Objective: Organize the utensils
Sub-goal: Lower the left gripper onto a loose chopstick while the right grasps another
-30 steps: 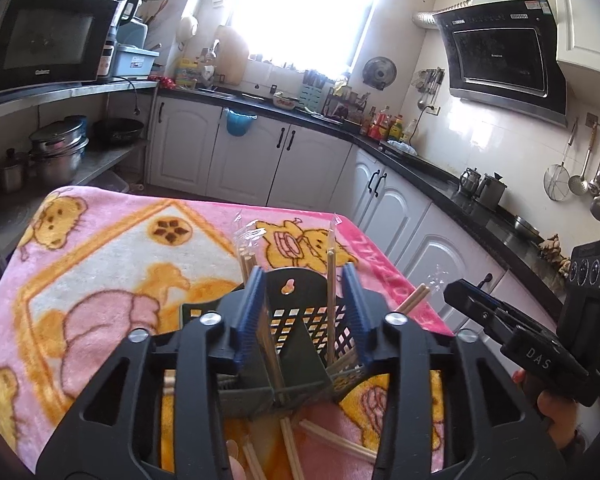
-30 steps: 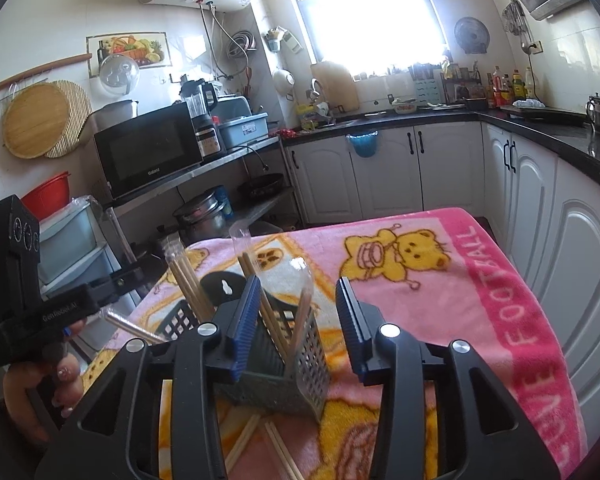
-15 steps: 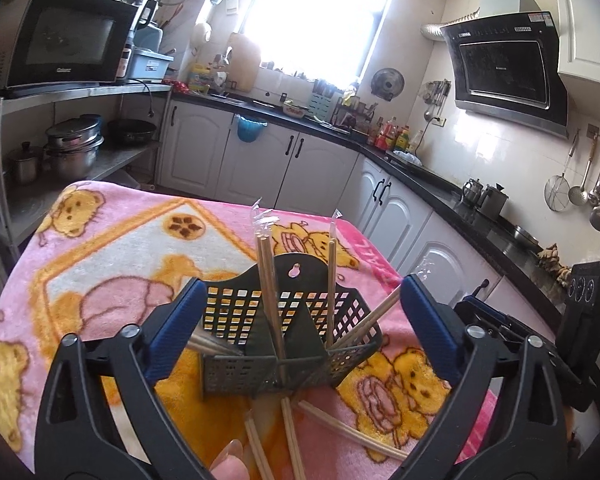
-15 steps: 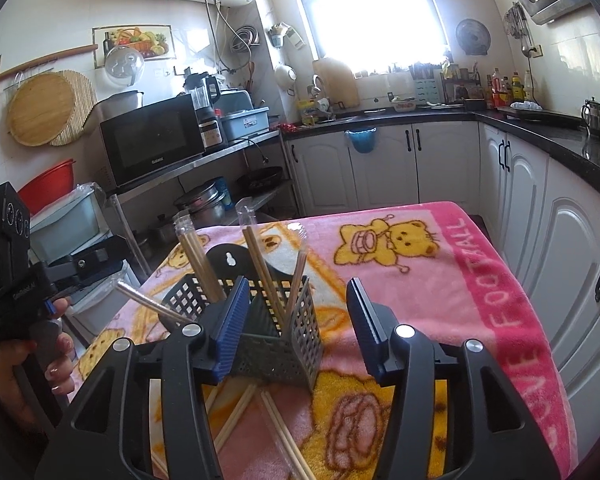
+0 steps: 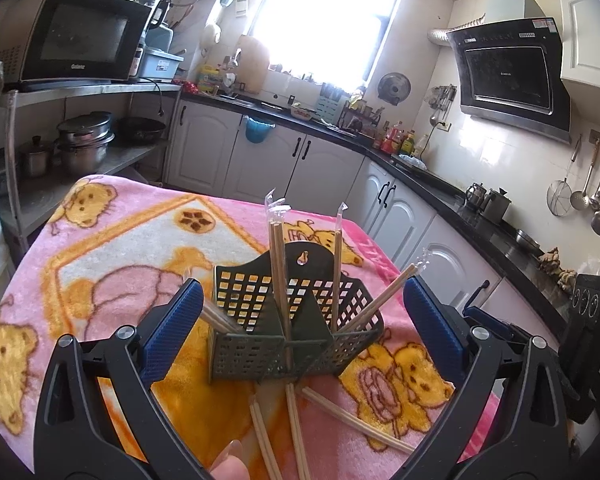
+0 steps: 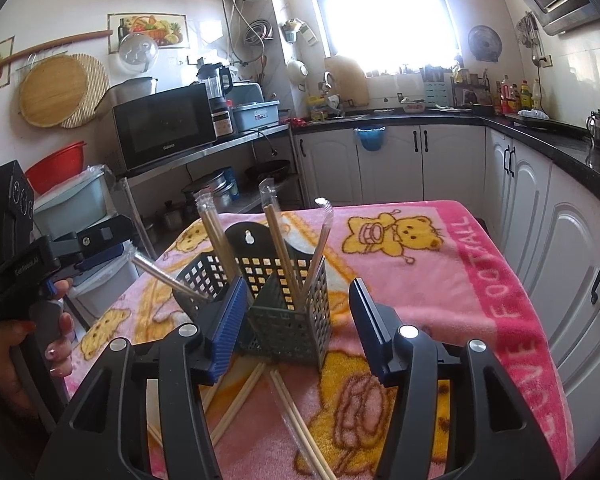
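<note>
A dark perforated utensil basket (image 5: 260, 348) (image 6: 284, 328) stands upright on the pink bear blanket (image 5: 120, 248) (image 6: 420, 292). Several plastic-wrapped chopstick pairs (image 5: 278, 264) (image 6: 278, 248) stick up from its compartments, some leaning outward. More loose chopsticks (image 5: 352, 420) (image 6: 300, 428) lie on the blanket in front of it. My left gripper (image 5: 300, 284) is wide open, its blue pads flanking the basket without touching it. My right gripper (image 6: 297, 282) is open at the basket's near corner, and its pads press on nothing.
A hand holds the left gripper's body (image 6: 28, 264) at the left of the right wrist view. White cabinets (image 6: 520, 220) and a black counter run behind and to the right. A shelf with a microwave (image 5: 76, 40) and pots (image 5: 84, 140) stands at the left.
The left jaws, narrow around the basket's chopsticks a second ago, have spread wide and drawn back. The right jaws have widened a little and also pulled back from the basket.
</note>
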{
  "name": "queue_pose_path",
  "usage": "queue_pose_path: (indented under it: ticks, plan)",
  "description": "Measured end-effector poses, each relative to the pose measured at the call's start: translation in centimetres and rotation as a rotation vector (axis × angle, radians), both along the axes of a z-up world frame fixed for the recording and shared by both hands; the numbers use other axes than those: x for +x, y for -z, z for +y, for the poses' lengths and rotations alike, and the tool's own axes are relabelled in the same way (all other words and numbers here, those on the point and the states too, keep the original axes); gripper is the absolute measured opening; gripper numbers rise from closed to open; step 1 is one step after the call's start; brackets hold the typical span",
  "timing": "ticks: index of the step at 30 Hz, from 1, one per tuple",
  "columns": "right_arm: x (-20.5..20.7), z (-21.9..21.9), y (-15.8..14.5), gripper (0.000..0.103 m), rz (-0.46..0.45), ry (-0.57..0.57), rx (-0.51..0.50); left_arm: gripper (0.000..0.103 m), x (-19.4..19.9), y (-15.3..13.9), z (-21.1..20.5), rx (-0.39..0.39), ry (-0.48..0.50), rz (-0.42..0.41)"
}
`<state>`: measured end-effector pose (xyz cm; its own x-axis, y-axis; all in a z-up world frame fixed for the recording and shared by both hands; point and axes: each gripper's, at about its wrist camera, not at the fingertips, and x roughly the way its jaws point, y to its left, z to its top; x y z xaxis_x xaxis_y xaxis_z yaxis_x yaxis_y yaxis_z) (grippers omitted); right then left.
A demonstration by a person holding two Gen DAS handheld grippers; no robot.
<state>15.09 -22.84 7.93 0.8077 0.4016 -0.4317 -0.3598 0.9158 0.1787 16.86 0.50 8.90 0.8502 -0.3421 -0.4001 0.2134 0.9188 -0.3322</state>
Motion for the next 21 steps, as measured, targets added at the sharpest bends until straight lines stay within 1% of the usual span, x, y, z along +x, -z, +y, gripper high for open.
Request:
queue_pose_path:
  ticks: [8, 11, 21]
  plan:
    - [-1.1, 0.6, 0.5, 0.051, 0.015, -0.027, -0.032, 0.092, -1.2, 0.6, 0.0, 0.021, -0.005, 0.009]
    - [-1.3, 0.5, 0.9, 0.051, 0.031, -0.026, -0.033, 0.092, -1.4, 1.1, -0.1, 0.023, -0.003, 0.027]
    - [-1.3, 0.2, 3.0, 0.051, 0.093, -0.012, -0.071, 0.092, -1.8, 3.5, 0.0, 0.074, -0.02, 0.091]
